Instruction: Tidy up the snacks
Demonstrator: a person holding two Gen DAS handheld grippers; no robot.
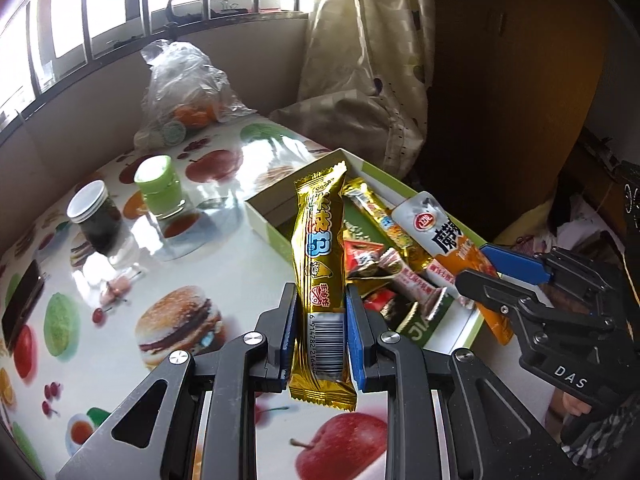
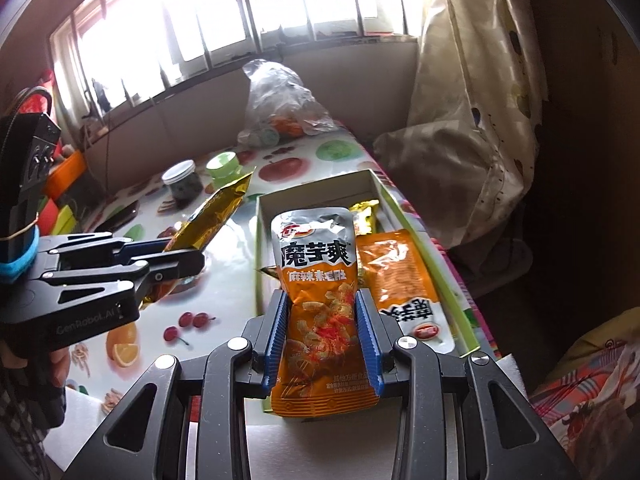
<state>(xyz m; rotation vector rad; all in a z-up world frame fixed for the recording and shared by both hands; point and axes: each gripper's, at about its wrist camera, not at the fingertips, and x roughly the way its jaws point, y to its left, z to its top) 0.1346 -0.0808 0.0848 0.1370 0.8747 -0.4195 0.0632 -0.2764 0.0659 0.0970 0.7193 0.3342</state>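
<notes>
The right gripper (image 2: 322,340) clamps its blue jaws on an orange-and-silver snack pouch (image 2: 316,280) above an open green-rimmed cardboard box (image 2: 436,268). At nine o'clock, the left gripper (image 2: 176,256) pinches a gold foil snack bar (image 2: 212,218) over the fruit-print desk (image 2: 224,292).

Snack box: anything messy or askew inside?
Yes. In the shallow green-edged cardboard box, packets lie jumbled and overlapping; one orange foil pouch lies upside down. No visible spill or tear.

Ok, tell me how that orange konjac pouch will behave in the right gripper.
The orange pouch, pinched in the right gripper, creases there, so probably soft and floppy. Glossy film may slip. Held upright, it looks light.
</notes>
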